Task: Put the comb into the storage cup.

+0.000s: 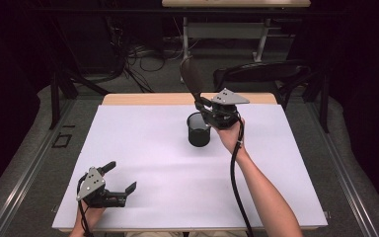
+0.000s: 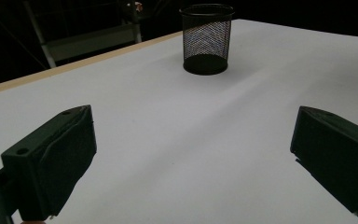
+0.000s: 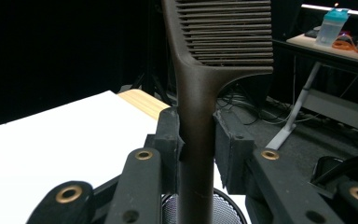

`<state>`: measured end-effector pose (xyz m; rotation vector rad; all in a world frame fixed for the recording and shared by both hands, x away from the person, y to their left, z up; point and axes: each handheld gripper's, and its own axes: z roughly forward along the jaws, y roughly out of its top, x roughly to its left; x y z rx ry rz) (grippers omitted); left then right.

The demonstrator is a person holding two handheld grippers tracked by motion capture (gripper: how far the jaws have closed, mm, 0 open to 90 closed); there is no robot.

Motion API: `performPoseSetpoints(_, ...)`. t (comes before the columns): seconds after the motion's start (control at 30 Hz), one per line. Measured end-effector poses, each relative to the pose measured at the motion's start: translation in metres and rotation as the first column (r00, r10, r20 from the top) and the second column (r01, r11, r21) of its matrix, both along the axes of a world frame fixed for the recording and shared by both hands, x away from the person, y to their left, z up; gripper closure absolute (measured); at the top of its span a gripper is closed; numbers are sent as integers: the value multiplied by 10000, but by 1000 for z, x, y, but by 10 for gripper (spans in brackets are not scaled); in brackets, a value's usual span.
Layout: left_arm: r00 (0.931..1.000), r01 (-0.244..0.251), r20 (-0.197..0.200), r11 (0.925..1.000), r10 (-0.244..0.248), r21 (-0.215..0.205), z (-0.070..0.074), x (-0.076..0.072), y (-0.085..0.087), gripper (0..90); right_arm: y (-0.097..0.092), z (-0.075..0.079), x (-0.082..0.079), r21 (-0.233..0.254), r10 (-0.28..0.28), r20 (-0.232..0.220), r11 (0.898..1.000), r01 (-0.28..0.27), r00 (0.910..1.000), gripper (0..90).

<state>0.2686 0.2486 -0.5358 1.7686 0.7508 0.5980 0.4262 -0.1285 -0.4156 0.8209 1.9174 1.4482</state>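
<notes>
The dark brown plastic comb with a long handle [image 3: 196, 116] stands nearly upright, its toothed head up and tipped toward eleven o'clock, and its handle end hangs over the mouth of the black wire-mesh cup [image 1: 199, 129]. The right claw [image 3: 198, 135] is clenched on the handle, just at three o'clock of the cup. By my reading the comb is picked up and brought over the cup; lowering it in and letting go are left. The left claw [image 1: 121, 176] rests released, holding nothing, near seven o'clock on the white surface [image 1: 153, 168], well apart from the cup.
</notes>
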Motion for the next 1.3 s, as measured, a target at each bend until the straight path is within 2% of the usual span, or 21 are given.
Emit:
performPoseSetpoints(0.43, 10000, -1, 12, 10000, 1, 6, 0, 0, 0, 2, 0, -9, 14, 257, -105, -87, 9996, 107, 9999, 726)
performPoseSetpoints(0.93, 10000, 2, -4, 10000, -2, 27, 0, 0, 0, 2, 2, -15, 22, 339, -55, 87, 9994, 52, 9999, 726)
performPoseSetpoints(1.3, 10000, 18, -13, 10000, -18, 29, 0, 0, 0, 2, 3, -21, 29, 324, -27, 22, 9995, 27, 10000, 726)
